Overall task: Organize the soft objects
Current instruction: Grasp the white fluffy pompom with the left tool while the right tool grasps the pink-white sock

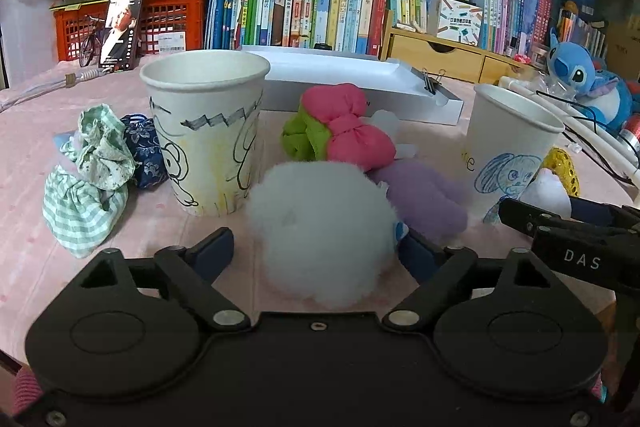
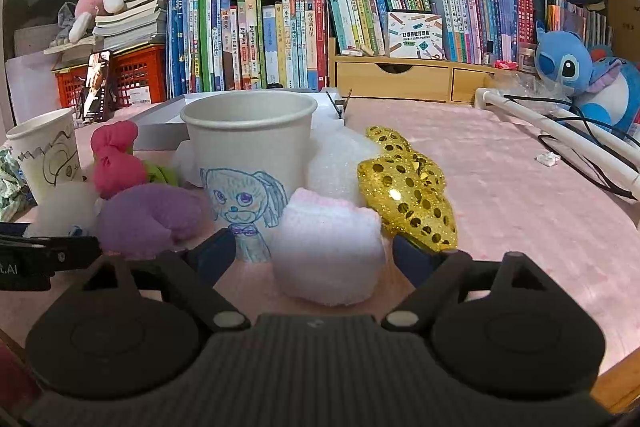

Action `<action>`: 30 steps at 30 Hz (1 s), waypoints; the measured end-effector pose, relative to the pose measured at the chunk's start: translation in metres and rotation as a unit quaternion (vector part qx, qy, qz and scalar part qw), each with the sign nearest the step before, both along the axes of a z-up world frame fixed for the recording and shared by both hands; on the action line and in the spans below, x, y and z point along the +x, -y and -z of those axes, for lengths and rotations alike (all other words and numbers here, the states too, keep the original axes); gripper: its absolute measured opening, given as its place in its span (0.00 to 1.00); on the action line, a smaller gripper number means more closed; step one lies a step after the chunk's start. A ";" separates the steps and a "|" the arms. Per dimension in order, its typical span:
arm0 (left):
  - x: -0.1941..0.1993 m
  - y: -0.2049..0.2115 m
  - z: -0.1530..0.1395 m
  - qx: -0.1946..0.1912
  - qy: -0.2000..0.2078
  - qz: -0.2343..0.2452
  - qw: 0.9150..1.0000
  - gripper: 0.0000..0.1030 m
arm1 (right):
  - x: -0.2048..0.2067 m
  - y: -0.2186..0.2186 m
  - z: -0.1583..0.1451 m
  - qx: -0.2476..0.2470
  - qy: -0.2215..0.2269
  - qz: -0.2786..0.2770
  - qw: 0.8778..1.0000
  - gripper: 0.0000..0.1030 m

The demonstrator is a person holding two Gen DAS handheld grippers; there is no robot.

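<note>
My left gripper (image 1: pixel 316 251) stands open around a white fluffy ball (image 1: pixel 320 227) on the pink tablecloth; its pads do not press on it. Behind the ball stands a paper cup with black line drawings (image 1: pixel 204 131). My right gripper (image 2: pixel 312 255) is open around a white and pale pink soft bundle (image 2: pixel 328 251), just in front of a paper cup with a blue dog drawing (image 2: pixel 248 155). A purple plush piece (image 1: pixel 424 195) and a pink and green cloth toy (image 1: pixel 336 123) lie between the cups. A gold sequined piece (image 2: pixel 412 195) lies right of the bundle.
Left of the drawn cup lie a green patterned scrunchie (image 1: pixel 104 147), a navy one (image 1: pixel 144 151) and a green striped pouch (image 1: pixel 80 211). A white box (image 1: pixel 360 87) lies behind the cups. Books, red crates and a blue plush (image 2: pixel 568 63) line the back; white tubes and cables (image 2: pixel 560 135) lie at right.
</note>
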State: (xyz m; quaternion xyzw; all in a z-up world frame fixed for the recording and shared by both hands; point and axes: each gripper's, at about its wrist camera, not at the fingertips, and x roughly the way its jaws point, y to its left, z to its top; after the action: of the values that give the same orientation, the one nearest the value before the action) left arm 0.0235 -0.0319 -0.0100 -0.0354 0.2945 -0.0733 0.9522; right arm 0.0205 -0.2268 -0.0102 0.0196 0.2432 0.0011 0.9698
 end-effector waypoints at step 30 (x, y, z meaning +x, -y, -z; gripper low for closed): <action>-0.004 -0.009 -0.005 -0.030 0.002 0.012 0.999 0.63 | -0.012 -0.005 -0.005 0.003 0.002 0.029 1.000 0.57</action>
State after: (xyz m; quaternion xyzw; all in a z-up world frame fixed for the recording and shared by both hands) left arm 0.0197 -0.0228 -0.0053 -0.0597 0.2911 -0.0937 0.9502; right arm 0.0082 -0.2221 -0.0052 0.0296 0.2408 -0.0266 0.9698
